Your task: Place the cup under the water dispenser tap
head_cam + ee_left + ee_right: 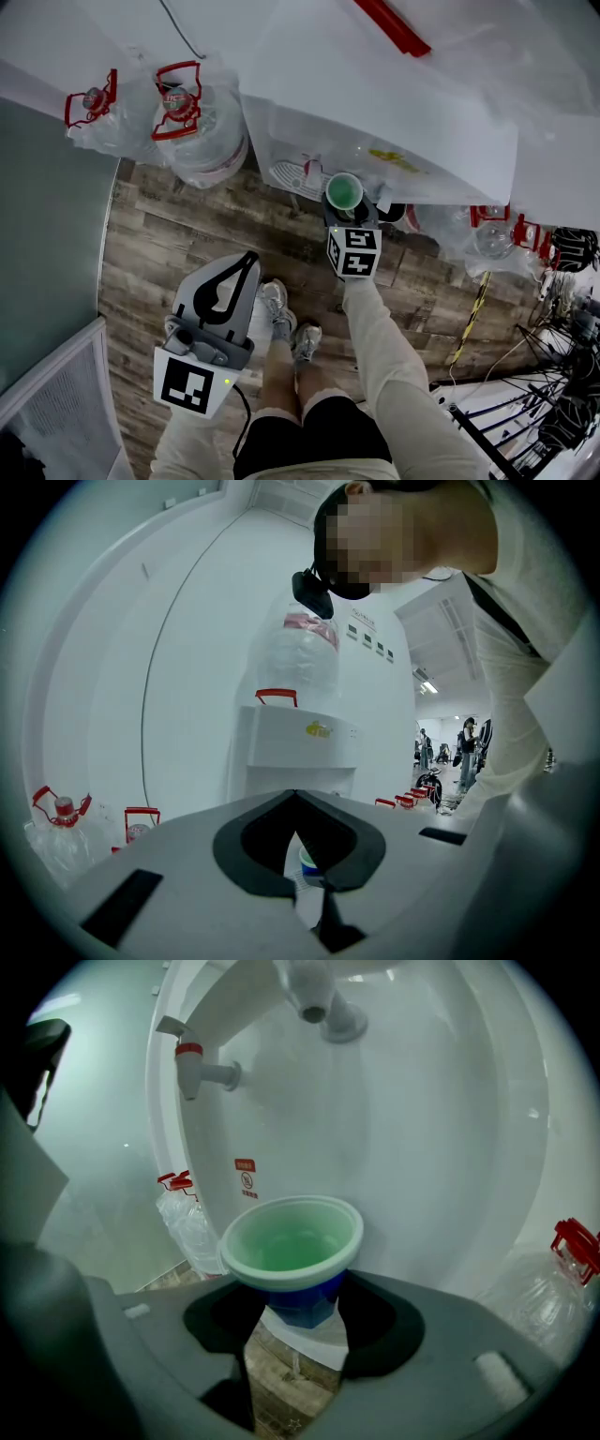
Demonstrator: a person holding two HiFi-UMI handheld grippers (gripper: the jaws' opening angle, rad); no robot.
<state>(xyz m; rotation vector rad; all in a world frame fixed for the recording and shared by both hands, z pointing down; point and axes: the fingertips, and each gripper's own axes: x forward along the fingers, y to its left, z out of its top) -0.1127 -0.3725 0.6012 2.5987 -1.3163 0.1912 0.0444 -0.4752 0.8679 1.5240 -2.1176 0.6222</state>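
Right gripper view: our right gripper [298, 1290] clamps the cup [292, 1241] before the dispenser [422, 1147], lower than its red tap [202, 1074]; our left gripper [296, 797] has jaws together.

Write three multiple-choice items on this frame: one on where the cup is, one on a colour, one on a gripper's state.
1. Where is the cup?
A. On the floor
B. Between the right gripper's jaws
C. On top of a water bottle

2. What colour is the cup's inside?
A. Red
B. Yellow
C. Green

3. How do the left gripper's jaws stand?
A. Tips together, nothing held
B. Closed on a bottle
C. Closed on the cup

Answers:
1 B: the right gripper view shows the jaws pressing on the cup's blue body.
2 C: the inside looks green in both that view and the head view.
3 A: the left gripper view shows the tips meeting with nothing between them.
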